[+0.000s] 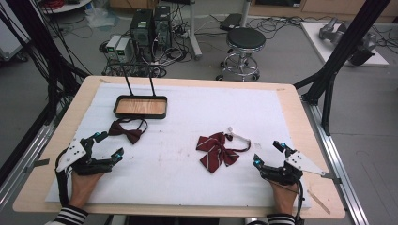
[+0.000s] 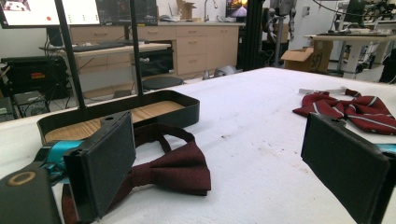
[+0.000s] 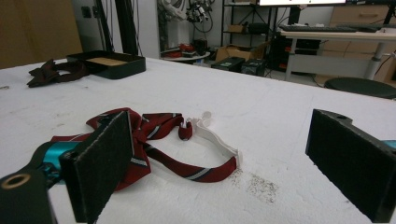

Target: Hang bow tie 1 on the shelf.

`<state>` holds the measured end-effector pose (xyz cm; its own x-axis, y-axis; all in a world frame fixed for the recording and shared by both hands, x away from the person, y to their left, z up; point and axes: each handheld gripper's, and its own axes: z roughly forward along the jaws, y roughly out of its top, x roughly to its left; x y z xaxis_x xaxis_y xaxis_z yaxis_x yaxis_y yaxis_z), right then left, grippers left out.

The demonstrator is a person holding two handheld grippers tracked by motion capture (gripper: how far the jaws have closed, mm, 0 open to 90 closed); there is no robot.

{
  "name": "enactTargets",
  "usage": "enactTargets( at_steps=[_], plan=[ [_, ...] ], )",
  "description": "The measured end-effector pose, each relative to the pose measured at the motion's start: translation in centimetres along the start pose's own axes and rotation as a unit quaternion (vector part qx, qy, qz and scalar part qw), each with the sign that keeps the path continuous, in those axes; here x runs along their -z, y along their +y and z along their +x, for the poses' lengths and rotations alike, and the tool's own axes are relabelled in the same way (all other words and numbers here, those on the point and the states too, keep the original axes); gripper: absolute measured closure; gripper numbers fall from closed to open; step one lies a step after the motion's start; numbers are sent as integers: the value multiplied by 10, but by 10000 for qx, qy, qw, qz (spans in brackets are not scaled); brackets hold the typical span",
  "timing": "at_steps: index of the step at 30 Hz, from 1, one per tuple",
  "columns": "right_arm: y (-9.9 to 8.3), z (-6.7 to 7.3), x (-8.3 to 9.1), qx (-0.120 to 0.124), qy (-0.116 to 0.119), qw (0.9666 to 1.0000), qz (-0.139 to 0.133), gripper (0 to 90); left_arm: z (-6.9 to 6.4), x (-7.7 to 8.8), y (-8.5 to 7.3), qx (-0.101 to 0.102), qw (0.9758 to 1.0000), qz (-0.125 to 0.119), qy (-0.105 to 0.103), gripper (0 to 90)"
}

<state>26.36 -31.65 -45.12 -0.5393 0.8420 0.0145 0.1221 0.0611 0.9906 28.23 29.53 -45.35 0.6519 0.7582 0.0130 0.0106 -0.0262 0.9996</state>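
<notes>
We take the black tray [image 1: 140,107] with the wooden floor as our landmark; it sits at the far left of the white mat [image 1: 187,112]. Just in front of it lies the dark red bow tie [image 1: 126,130], its strap looping toward the tray. Our left gripper [image 1: 107,145] rests near that bow tie, on the side away from the tray, with its jaws spread wide and nothing between them. Well to the right of the tray, near the middle of the mat, lies the striped bow tie [image 1: 217,150] with its white strap end [image 1: 239,136]. Our right gripper [image 1: 267,153] sits farther right again, far from the tray, jaws equally wide apart and empty.
</notes>
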Motion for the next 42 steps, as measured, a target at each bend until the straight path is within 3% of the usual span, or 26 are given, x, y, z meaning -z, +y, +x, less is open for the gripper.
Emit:
enactTargets(
  at_steps=[24,28,32,38,42],
  plan=[
    [0,1,0,72,-34,10000,0,68,0,0,0,-4,10000,-5,-4,104],
    [1,-1,0,-21,-22,10000,-14,68,-1,0,0,-22,10000,-16,0,104],
    [2,-1,0,-122,-39,9999,88,68,0,0,0,-4,10000,-18,5,104],
    [13,2,-1,-57,43,9997,246,68,0,0,0,-1,10000,-14,5,104],
    [32,8,-10,-76,215,9985,496,68,0,0,0,-2,10000,-12,6,104]
  ],
)
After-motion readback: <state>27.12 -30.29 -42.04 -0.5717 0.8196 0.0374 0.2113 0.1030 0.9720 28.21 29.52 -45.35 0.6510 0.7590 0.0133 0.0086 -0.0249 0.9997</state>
